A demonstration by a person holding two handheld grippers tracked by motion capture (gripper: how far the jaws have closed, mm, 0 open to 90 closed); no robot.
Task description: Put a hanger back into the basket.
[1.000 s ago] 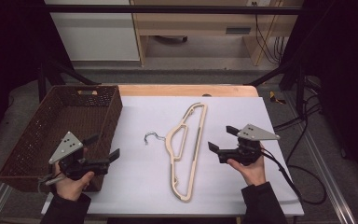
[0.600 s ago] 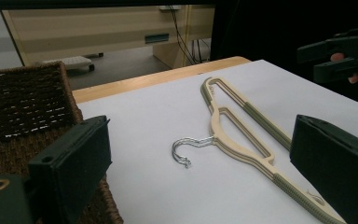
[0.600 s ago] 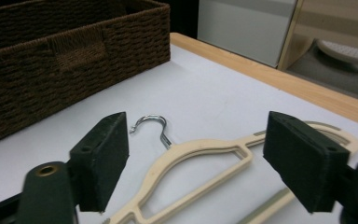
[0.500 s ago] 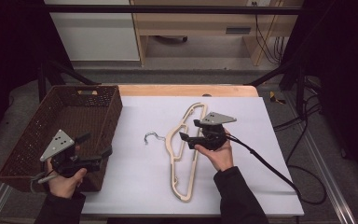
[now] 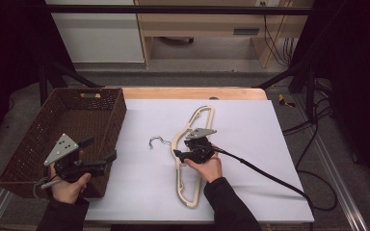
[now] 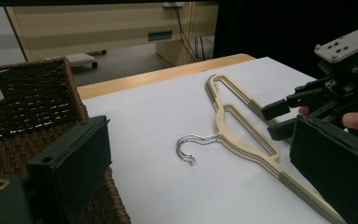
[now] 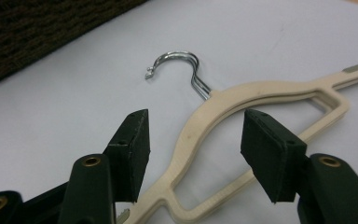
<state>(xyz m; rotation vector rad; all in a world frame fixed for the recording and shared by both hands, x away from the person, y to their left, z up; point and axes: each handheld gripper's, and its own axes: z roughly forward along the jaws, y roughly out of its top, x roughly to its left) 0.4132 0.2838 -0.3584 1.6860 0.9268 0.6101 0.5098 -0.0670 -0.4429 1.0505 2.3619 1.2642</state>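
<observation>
Both jaws of the right gripper (image 7: pixel 193 140), just closing, straddle the hanger (image 7: pixel 223 112) untouched; left gripper (image 6: pixel 200 186) gapes.

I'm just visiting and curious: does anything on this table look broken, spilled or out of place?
Nothing stands out. The cream hanger lies flat and whole on the white table, its metal hook intact, and the wicker basket sits upright at the table's left edge.

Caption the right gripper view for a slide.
Right gripper straddles the neck of the cream plastic hanger, black jaws closing but not yet touching.
</observation>
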